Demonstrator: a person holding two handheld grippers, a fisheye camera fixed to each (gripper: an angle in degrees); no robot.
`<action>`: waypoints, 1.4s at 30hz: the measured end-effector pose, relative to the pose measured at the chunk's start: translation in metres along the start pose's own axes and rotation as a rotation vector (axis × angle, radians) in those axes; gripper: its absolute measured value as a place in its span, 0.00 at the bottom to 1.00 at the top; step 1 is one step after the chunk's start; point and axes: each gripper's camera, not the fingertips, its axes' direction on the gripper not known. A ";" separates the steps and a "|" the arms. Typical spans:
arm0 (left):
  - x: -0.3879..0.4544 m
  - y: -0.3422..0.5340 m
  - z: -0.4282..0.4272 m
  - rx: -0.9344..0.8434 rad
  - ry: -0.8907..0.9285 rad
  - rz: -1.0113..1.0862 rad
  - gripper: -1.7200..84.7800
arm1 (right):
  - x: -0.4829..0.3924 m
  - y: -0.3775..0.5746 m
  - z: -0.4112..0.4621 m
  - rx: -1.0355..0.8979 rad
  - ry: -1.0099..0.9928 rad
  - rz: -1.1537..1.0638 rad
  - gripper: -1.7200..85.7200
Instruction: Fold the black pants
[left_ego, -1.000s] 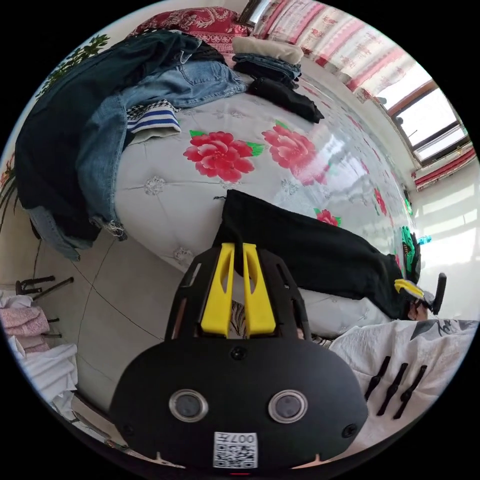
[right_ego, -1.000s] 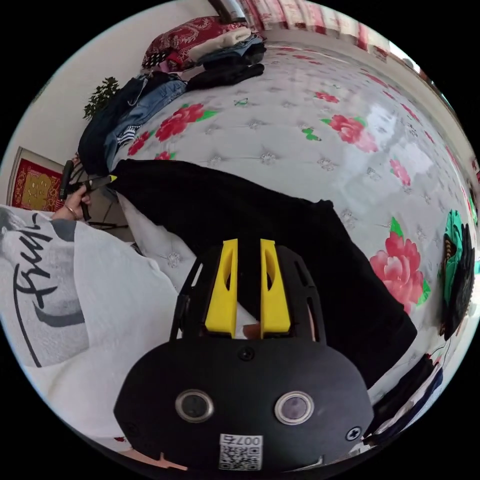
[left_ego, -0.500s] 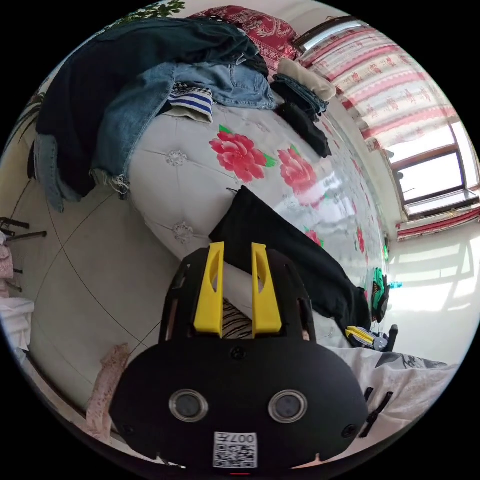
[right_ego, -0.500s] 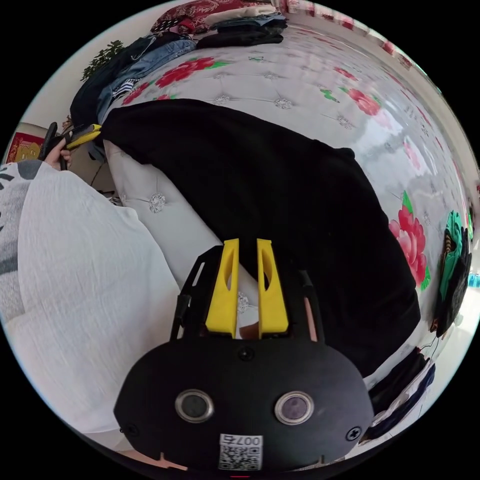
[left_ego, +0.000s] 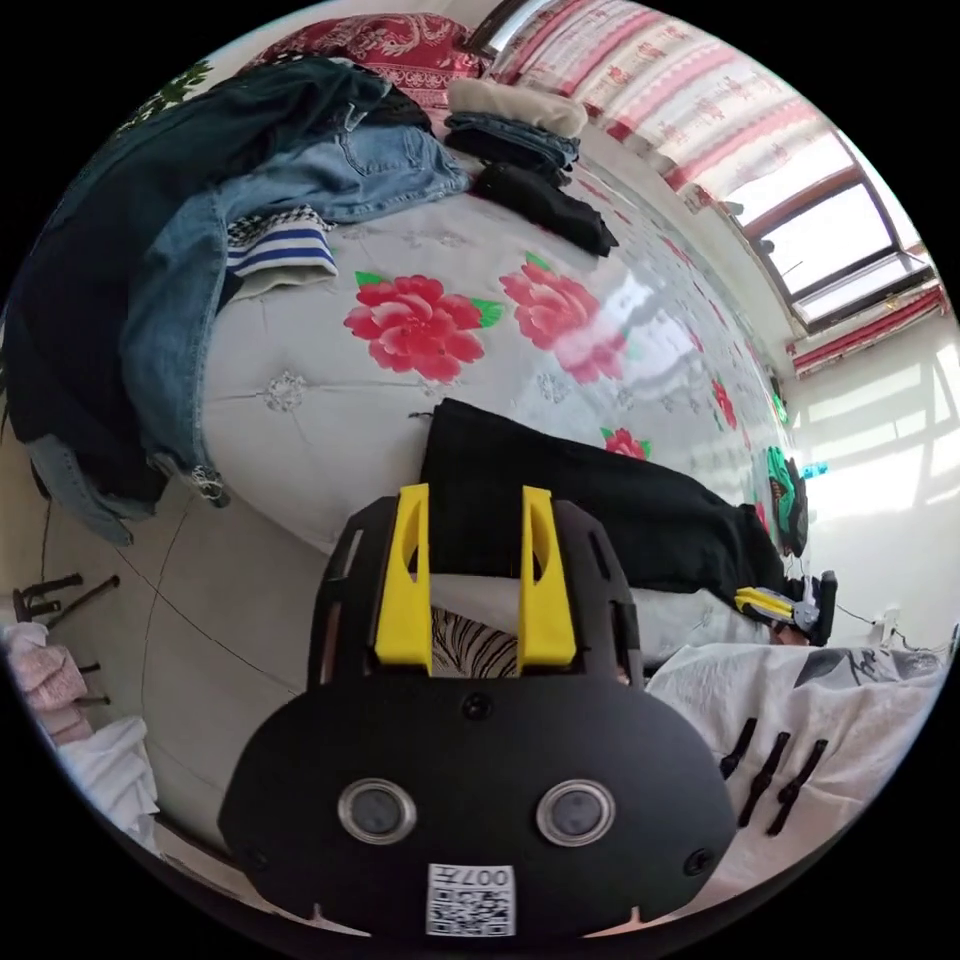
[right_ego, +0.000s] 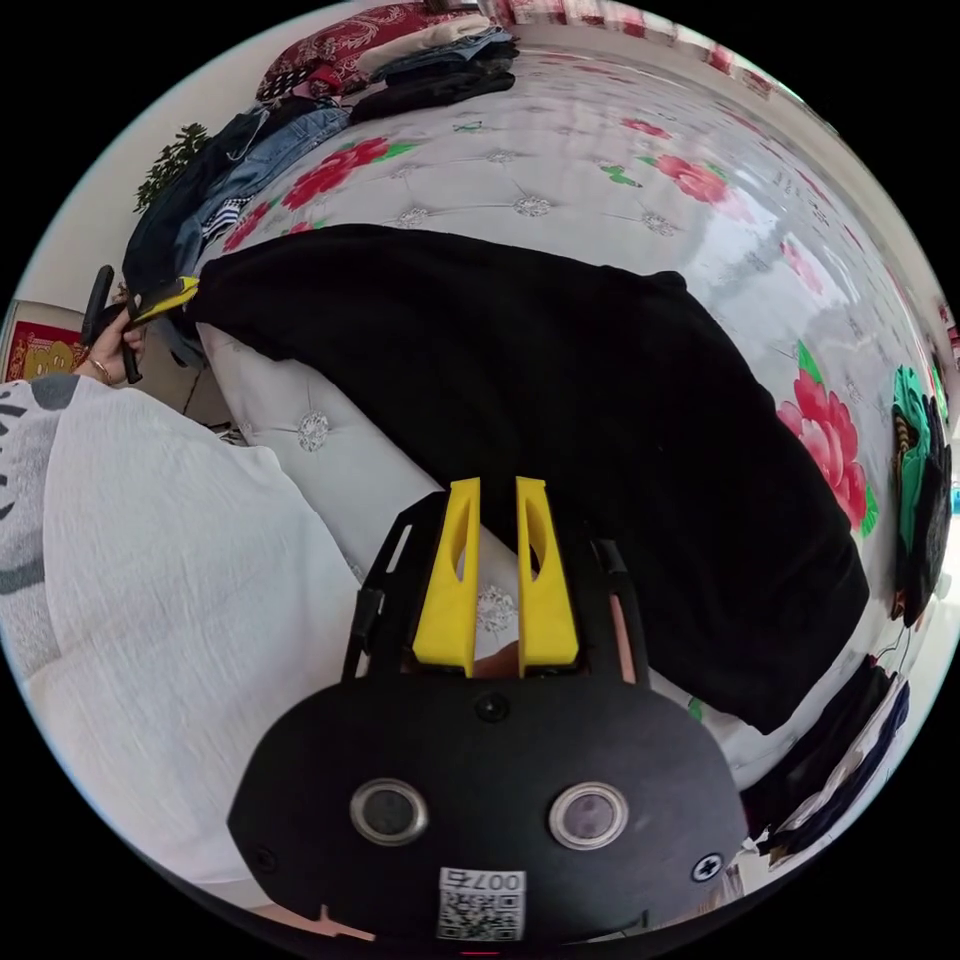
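Long black cloth pants spread flat along the edge of the white quilted bed with red flowers. Left gripper with jaws apart at one end; right gripper jaws narrowly parted, clamping nothing, at the pants' near edge.

Matt black cloth pants lie on a glossy, tufted floral bedcover; jeans look like rough denim.

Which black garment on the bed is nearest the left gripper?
The black pants laid flat along the bed's near edge, right in front of the left gripper. The other black garment lies far off beside the folded stack.
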 end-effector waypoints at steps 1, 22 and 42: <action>0.004 -0.006 0.004 -0.001 -0.008 0.023 0.19 | 0.001 0.000 0.000 -0.001 -0.002 0.002 0.10; -0.024 -0.095 -0.014 0.033 -0.179 0.019 0.08 | -0.021 0.008 0.001 -0.046 0.028 -0.041 0.05; -0.180 -0.074 0.005 0.112 0.258 -0.438 0.11 | -0.044 0.010 -0.068 0.174 0.013 -0.035 0.02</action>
